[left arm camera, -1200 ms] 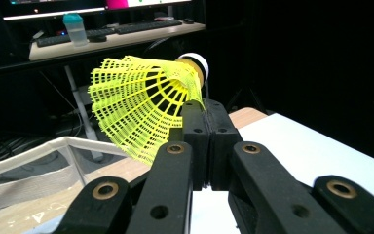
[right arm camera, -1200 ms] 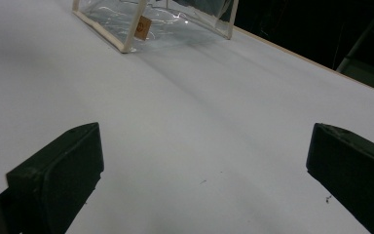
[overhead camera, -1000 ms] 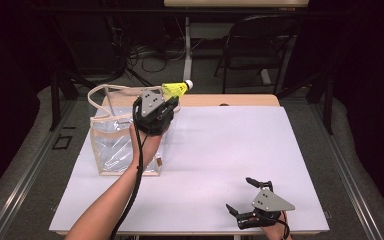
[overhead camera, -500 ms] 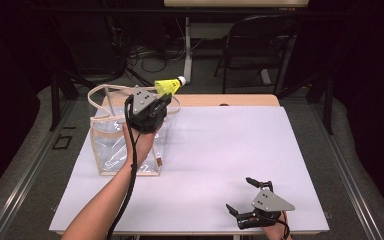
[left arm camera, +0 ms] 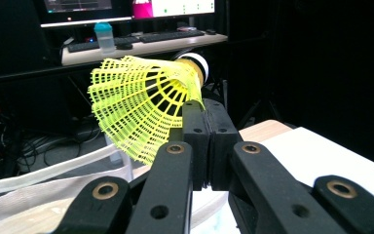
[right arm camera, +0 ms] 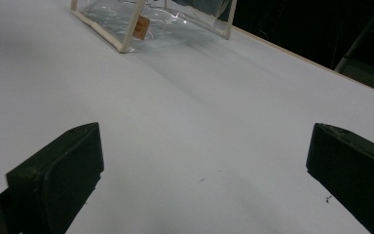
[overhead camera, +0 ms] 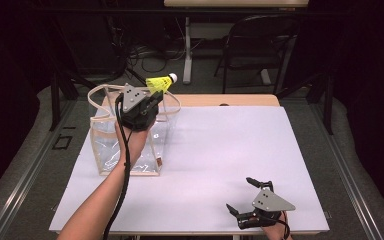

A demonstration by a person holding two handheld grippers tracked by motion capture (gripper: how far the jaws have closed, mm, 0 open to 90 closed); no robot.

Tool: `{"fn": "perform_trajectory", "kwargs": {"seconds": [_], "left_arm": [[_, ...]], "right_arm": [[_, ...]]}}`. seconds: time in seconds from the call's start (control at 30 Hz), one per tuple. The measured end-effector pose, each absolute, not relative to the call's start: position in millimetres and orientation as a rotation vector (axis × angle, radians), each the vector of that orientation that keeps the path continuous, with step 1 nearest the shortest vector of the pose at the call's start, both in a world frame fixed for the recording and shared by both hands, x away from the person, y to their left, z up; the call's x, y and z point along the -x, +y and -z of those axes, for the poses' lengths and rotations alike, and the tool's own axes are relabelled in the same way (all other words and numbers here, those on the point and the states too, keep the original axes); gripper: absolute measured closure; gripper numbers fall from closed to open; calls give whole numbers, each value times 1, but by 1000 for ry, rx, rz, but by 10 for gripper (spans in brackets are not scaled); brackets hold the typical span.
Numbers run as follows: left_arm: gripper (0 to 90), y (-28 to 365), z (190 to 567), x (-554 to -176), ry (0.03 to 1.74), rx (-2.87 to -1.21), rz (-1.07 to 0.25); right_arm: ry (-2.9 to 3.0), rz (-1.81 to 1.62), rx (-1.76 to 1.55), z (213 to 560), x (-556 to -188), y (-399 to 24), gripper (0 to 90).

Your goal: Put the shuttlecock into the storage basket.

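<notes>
A yellow shuttlecock [overhead camera: 161,83] with a white cork tip is pinched by its mesh skirt [left arm camera: 139,109] in my left gripper [overhead camera: 152,96], which is shut on it and raised above the clear plastic tote bag [overhead camera: 130,145]. The bag stands on the white table [overhead camera: 220,150] at the left, its cream handles [overhead camera: 100,95] looping up beside the gripper. In the left gripper view the pads [left arm camera: 209,141] meet on the skirt's edge. My right gripper [overhead camera: 250,197] rests near the table's front right edge, jaws wide apart with nothing between them [right arm camera: 199,161].
The bag's base and tag [right arm camera: 140,27] appear at the top of the right gripper view. A wooden strip [overhead camera: 230,100] borders the table's far edge. Beyond it stand a dark chair [overhead camera: 260,50] and cables on the floor. A desk with monitors [left arm camera: 126,29] lies behind.
My left gripper has carried the shuttlecock leftward and slightly up, bringing it over the bag's opening. The right gripper has stayed where it was.
</notes>
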State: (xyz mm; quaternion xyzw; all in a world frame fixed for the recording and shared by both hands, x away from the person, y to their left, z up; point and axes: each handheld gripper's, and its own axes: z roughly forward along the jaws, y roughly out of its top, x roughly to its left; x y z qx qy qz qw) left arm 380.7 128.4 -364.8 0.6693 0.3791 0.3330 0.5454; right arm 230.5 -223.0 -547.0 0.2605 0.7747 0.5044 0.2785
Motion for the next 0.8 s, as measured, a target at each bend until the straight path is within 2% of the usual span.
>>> {"fn": "perform_trajectory", "kwargs": {"seconds": [0.8], "left_arm": [[895,167,364,-383,966,-1554,-834]], "right_arm": [[2083,-1351,-698,547,-231,-222,0]]}}
